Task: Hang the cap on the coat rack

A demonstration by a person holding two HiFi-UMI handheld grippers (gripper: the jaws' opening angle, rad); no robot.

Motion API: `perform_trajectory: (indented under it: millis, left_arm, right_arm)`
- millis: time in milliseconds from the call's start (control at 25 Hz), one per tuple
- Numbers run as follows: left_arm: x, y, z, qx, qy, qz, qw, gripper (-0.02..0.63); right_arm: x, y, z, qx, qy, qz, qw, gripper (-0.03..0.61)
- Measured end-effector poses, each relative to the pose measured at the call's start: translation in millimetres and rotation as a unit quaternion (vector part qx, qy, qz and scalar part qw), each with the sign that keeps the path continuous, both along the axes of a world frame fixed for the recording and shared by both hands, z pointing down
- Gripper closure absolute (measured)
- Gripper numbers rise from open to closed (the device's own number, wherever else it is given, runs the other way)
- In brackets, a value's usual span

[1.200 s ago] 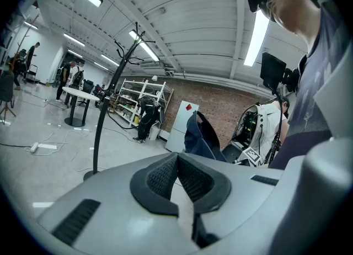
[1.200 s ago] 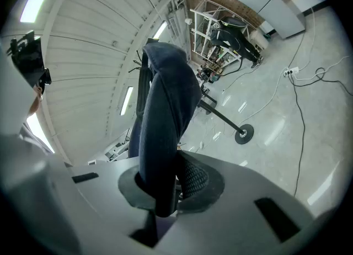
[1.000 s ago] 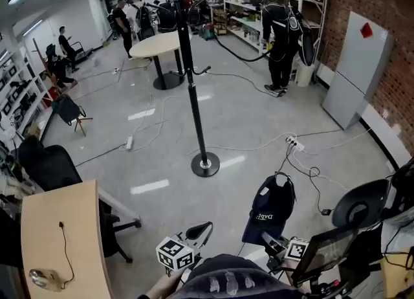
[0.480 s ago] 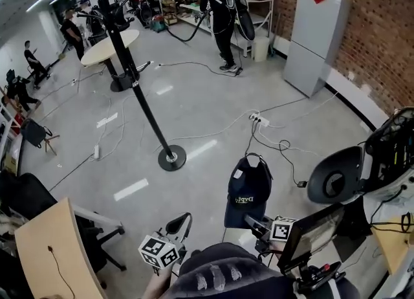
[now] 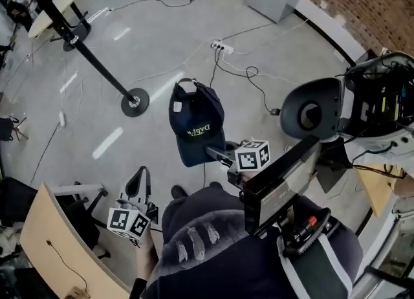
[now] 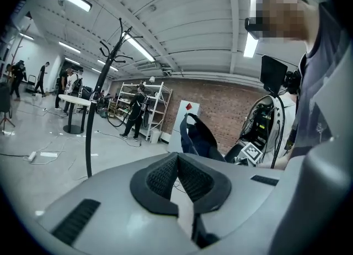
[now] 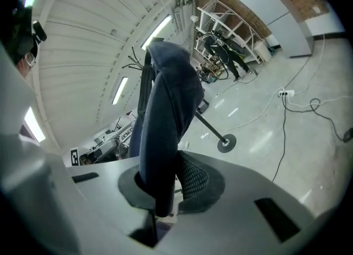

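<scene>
Two claws noted: right claw (image 5: 217, 155) clamped on the cap (image 5: 196, 123) brim, left claw (image 5: 138, 181) together and empty; best hold that pinch firm while nearing the coat rack (image 5: 97, 68).

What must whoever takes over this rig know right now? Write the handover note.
Right tongs: shut on the brim of the cap, held out in front of the person, above the floor.
Left tongs: shut, empty, low at the person's left side.
Coat rack: stands on the floor ahead and to the left, well apart from the cap.
Done: cap is in hand.
Left: carry it to the rack, hang it, release.
</scene>
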State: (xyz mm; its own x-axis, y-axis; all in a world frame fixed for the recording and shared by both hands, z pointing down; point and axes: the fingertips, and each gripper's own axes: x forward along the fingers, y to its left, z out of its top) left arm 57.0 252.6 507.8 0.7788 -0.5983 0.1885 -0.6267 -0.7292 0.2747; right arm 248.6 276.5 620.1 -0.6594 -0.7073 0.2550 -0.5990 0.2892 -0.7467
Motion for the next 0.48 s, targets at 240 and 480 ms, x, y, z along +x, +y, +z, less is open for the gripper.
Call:
perform_trajectory:
  millis: [240,480]
  left_arm:
    - [-14,-50,-32,0.043,0.010,-0.002,0.9990,0.607]
    - [-48,-119,-61,0.076,0.033,0.018,0.9964,0.607]
  right_arm:
    - [-29,-68,-65,0.069,0.012,-0.026,0.997,0.549]
    - [-80,-158,-134,0.136,0.041,-0.064,0.988,0.549]
